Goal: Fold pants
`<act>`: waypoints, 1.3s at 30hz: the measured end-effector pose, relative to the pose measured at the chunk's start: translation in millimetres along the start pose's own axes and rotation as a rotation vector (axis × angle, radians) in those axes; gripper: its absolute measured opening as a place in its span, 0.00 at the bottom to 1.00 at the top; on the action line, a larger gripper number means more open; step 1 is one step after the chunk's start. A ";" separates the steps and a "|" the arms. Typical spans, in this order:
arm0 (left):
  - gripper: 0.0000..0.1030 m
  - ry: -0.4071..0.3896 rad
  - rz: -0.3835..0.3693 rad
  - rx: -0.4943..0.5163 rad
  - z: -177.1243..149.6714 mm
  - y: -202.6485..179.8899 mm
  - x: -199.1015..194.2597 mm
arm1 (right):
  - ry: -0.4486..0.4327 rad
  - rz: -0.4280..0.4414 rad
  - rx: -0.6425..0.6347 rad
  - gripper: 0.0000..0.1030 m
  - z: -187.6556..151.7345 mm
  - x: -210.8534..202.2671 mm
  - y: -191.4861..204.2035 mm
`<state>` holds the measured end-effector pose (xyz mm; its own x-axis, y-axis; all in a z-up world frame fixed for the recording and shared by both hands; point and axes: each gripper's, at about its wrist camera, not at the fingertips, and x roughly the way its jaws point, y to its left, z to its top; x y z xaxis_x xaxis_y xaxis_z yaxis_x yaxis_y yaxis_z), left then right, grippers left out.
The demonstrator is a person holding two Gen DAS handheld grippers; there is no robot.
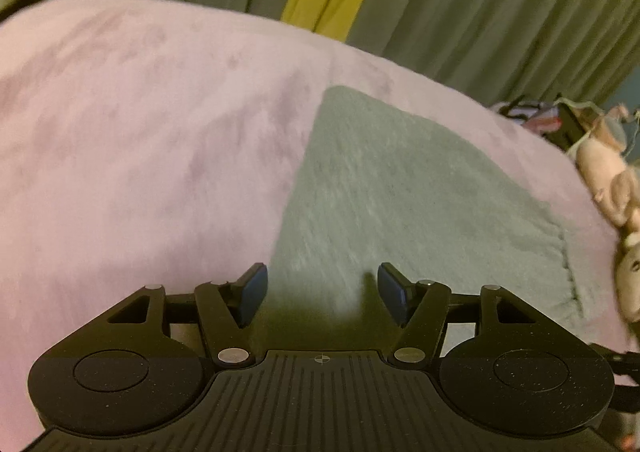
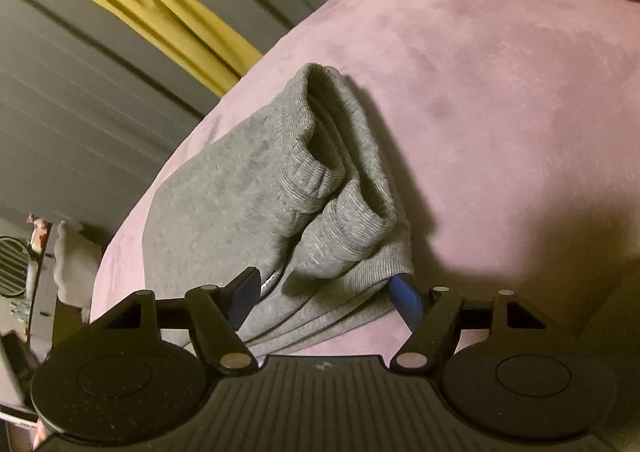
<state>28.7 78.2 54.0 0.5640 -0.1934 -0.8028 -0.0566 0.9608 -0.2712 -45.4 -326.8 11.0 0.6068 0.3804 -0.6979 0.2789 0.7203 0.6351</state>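
- In my left camera, the gray pants (image 1: 400, 188) lie flat and smooth on the pink blanket (image 1: 140, 132).
- A stitched edge runs along their right side.
- My left gripper (image 1: 322, 290) hangs over the near end of the pants. Its jaws are spread apart with nothing between them, and I cannot see the blue pads (image 1: 254, 292) touching the cloth.
- In my right camera, the pants (image 2: 240, 188) are folded in thick layers, with ribbed cuffs bunched on top.
- My right gripper (image 2: 326, 298) has the near layers between its jaws. The jaws are wide, and I cannot tell if they squeeze the cloth.
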 end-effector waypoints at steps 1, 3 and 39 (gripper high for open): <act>0.65 0.009 0.000 0.015 3.2 0.3 3.5 | 0.005 -0.014 0.009 0.70 1.0 -2.8 -2.5; 0.65 0.037 -0.017 0.037 9.1 1.5 12.3 | -0.006 -0.026 0.005 0.76 5.3 -9.6 -4.7; 0.28 0.084 -0.303 0.017 51.8 7.6 83.9 | 0.158 0.084 -0.229 0.69 90.4 102.6 5.8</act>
<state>118.3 79.6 12.1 0.4830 -0.4862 -0.7282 0.1174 0.8601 -0.4964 85.7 -336.0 -27.0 0.4924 0.5169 -0.7003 0.0459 0.7880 0.6140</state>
